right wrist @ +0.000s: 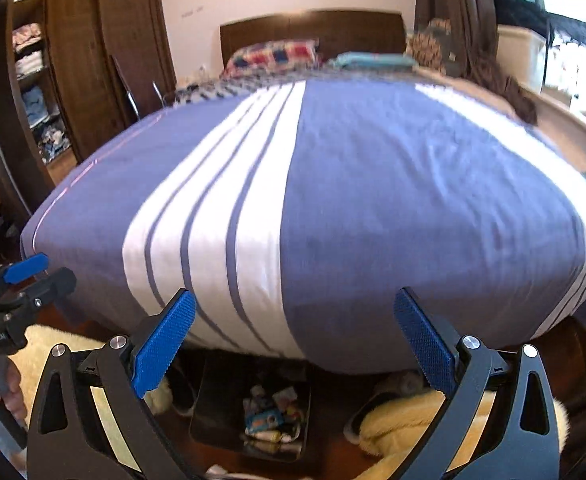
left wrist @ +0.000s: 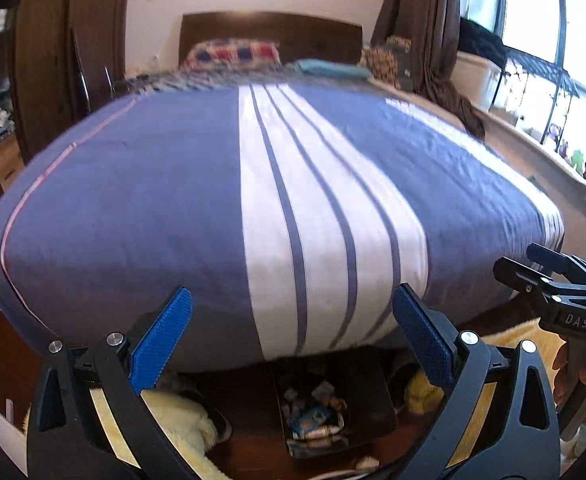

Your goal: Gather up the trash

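Both tools wide, empty: left tool, right tool, held level over the bed foot. Trash lies in a dark bin on the floor, bottom centre, between yellow rugs; likely surveying before reaching.

The right gripper has its blue fingers wide apart, with nothing between them. Below them a dark bin with trash inside stands on the floor, at the foot of the striped bed.
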Demonstrator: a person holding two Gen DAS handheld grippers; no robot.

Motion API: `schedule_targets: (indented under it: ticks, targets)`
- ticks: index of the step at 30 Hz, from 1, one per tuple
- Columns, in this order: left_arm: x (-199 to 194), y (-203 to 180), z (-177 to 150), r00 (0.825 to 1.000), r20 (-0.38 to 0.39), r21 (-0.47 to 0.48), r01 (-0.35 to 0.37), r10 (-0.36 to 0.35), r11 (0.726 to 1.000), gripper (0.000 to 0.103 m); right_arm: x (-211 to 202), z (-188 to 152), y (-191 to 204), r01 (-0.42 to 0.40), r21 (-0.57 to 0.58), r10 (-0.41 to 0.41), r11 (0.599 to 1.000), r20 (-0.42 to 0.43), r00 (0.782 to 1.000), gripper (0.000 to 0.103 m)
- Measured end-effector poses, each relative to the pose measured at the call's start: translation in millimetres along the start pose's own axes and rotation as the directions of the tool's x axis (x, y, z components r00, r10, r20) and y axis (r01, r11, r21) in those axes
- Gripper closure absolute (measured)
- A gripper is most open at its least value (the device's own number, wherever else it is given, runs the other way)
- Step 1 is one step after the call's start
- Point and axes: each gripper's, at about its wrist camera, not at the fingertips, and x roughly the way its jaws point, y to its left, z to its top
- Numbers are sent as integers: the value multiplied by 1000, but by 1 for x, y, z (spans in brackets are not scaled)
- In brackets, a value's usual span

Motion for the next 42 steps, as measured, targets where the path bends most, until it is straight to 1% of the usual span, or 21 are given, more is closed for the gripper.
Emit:
schedule_targets:
  ticks: [3,6,9,12,14,19,27,35,42]
  targets:
    - [-12,-3,8,999,45,5,-9,8,1000,8,-14,11,1,12,-8,-11,1000,54,998,3]
    - [-26,-6,14,995,95,15,-26,24,1000,8,-28,22,4,37,-13,-35,999,119,992,3]
    - [-39,-7,22,990,138,15,-39,37,999,8,-39,32,9,27,-15,-24,1000,162,987,3]
    - [-48,-6,27,985,167,7,-39,37,999,8,-48,38,12,16,-28,-10,999,195,981,3]
    - [-55,-6,29,982,185,-2,-31,31,1000,8,-58,43,15,24,-33,-16,999,226,974,3]
    - [-65,-8,33,976,214,4,-27,25,1000,8,-79,48,18,19,-17,-13,1000,290,957,3]
    - [-75,-13,32,969,247,20,-36,30,999,8,-86,47,23,23,-26,-14,999,306,952,3]
    - [-74,-12,30,968,249,23,-36,29,999,8,-86,43,25,41,-20,-32,999,304,952,3]
    - [-74,-12,31,967,253,22,-36,29,999,8,-85,44,26,40,-23,-31,999,308,951,3]
